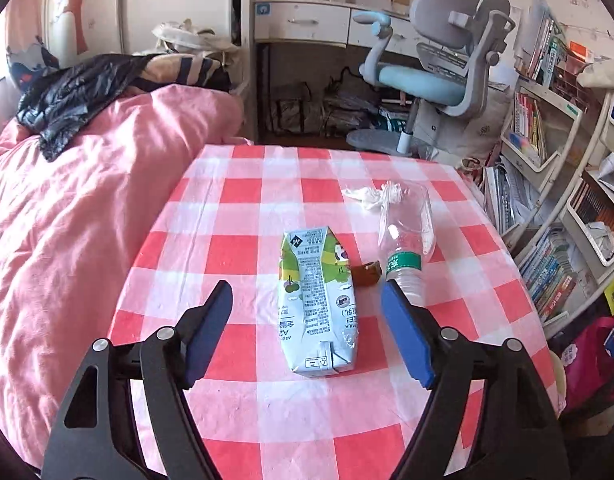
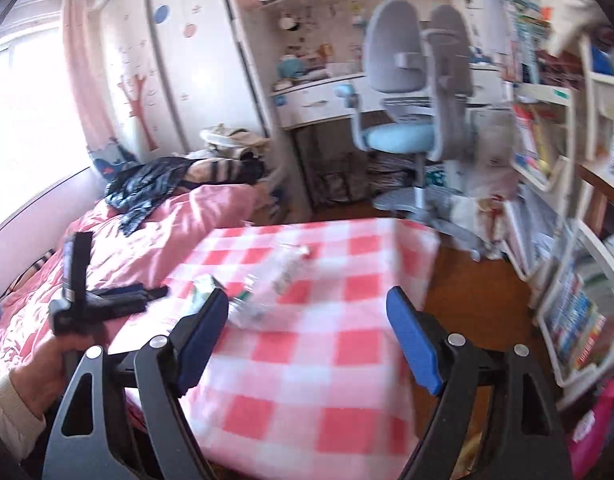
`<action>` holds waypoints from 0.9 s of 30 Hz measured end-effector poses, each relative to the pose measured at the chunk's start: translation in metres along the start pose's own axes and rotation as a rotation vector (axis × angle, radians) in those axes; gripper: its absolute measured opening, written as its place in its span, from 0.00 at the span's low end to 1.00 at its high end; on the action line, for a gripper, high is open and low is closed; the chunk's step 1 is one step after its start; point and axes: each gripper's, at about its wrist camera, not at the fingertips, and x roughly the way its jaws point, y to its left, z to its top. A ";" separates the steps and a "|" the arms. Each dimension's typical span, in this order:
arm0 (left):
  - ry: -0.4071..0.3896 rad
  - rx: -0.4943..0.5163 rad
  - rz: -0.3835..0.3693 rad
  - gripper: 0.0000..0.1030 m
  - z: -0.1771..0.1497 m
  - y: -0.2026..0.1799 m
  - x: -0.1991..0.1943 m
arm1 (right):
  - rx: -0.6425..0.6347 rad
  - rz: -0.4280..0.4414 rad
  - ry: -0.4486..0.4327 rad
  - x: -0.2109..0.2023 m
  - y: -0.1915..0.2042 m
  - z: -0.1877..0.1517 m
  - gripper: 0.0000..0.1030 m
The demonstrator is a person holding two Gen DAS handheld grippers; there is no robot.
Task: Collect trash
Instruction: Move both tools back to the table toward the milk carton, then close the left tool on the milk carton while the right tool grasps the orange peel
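Trash on a table point(image 1: 235, 248) under a red-and-white checked cloth, soft and creased. Left to right in the left wrist view:

- Carton point(image 1: 318, 304): flattened box, printed paperboard, dented. Long axis runs 12–6; folded gable end at 12, flat base at 6. Sits near table centre.
- Brown scrap point(image 1: 368, 275): small, curled, just beside the carton at its 3 o'clock.
- Bottle point(image 1: 407, 240): clear crumpled plastic, green label band. Long axis roughly 1–7. Lies at 2 o'clock from the carton, its lower end just beside the scrap.
- Tissue point(image 1: 367, 195): white, crumpled, touching the bottle's far end at 12.

Left gripper point(image 1: 307, 320): blue pads spread wide, nothing clamped; the carton shows between them but no pad touches it.
Right gripper point(image 2: 307, 320): pads apart, empty, above the cloth; view blurred.

Edges: pink quilt point(image 1: 67, 240), rumpled, butts against the table at 9. Far table edge at 12, floor and chair point(image 1: 439, 64) beyond. Bookshelf point(image 1: 555, 184) close at 3. Open cloth at 6 and 9 of the carton.
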 end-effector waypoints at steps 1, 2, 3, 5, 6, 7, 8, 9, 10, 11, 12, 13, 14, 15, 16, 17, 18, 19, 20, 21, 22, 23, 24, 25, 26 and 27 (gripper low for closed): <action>0.022 0.016 -0.005 0.71 0.000 0.000 0.008 | 0.000 0.018 -0.002 0.009 0.009 0.002 0.77; 0.047 0.038 -0.008 0.71 -0.002 -0.003 0.016 | 0.002 0.035 -0.004 0.018 0.017 0.001 0.77; 0.070 0.060 -0.010 0.71 -0.005 -0.005 0.026 | 0.003 0.046 0.001 0.027 0.022 -0.001 0.77; 0.108 0.117 0.020 0.71 -0.005 -0.016 0.044 | -0.016 0.059 0.036 0.043 0.034 -0.008 0.77; 0.127 0.142 0.045 0.71 -0.006 -0.021 0.051 | -0.040 0.058 0.066 0.051 0.040 -0.011 0.77; 0.146 0.157 0.061 0.71 -0.006 -0.024 0.059 | -0.070 0.055 0.090 0.056 0.044 -0.015 0.77; 0.167 0.154 0.067 0.71 -0.006 -0.022 0.067 | -0.099 0.051 0.106 0.059 0.051 -0.016 0.77; 0.186 0.139 0.068 0.71 -0.005 -0.018 0.074 | -0.122 0.049 0.116 0.061 0.056 -0.017 0.77; 0.206 0.112 0.054 0.71 -0.004 -0.010 0.080 | -0.138 0.052 0.122 0.063 0.059 -0.018 0.77; 0.224 0.083 0.029 0.68 -0.003 -0.002 0.085 | -0.153 0.057 0.131 0.066 0.063 -0.018 0.77; 0.243 0.049 0.001 0.55 -0.003 0.008 0.089 | -0.169 0.058 0.144 0.070 0.066 -0.019 0.77; 0.264 0.015 -0.025 0.52 -0.002 0.019 0.093 | -0.190 0.060 0.161 0.075 0.071 -0.020 0.77; 0.269 -0.006 -0.042 0.52 -0.001 0.028 0.095 | -0.219 0.062 0.181 0.082 0.078 -0.021 0.77; 0.275 -0.015 -0.044 0.52 -0.001 0.036 0.095 | -0.251 0.063 0.196 0.086 0.083 -0.023 0.77; 0.274 -0.016 -0.035 0.52 0.000 0.044 0.095 | -0.303 0.064 0.214 0.093 0.092 -0.024 0.77; 0.276 -0.016 -0.025 0.52 0.001 0.053 0.094 | -0.352 0.068 0.228 0.100 0.101 -0.025 0.77; 0.281 -0.023 -0.024 0.52 0.002 0.062 0.093 | -0.409 0.072 0.243 0.107 0.110 -0.025 0.77; 0.286 -0.033 -0.030 0.52 0.003 0.071 0.091 | -0.485 0.077 0.260 0.116 0.123 -0.025 0.77; 0.283 -0.043 -0.028 0.52 0.005 0.081 0.088 | -0.538 0.085 0.274 0.125 0.132 -0.025 0.77; 0.274 -0.054 -0.013 0.52 0.008 0.089 0.086 | -0.586 0.095 0.293 0.134 0.141 -0.024 0.77; 0.269 -0.060 -0.002 0.52 0.010 0.096 0.084 | -0.639 0.109 0.324 0.149 0.153 -0.022 0.77; 0.269 -0.065 -0.007 0.52 0.013 0.101 0.082 | -0.676 0.121 0.347 0.160 0.160 -0.022 0.77; 0.272 -0.070 -0.014 0.52 0.016 0.106 0.082 | -0.712 0.136 0.380 0.173 0.169 -0.021 0.77; 0.274 -0.072 -0.012 0.52 0.017 0.109 0.083 | -0.751 0.147 0.414 0.186 0.178 -0.022 0.76; 0.277 -0.070 0.001 0.52 0.018 0.112 0.085 | -0.802 0.150 0.446 0.202 0.187 -0.023 0.74; 0.283 -0.066 0.013 0.52 0.018 0.113 0.087 | -0.830 0.154 0.478 0.214 0.192 -0.025 0.69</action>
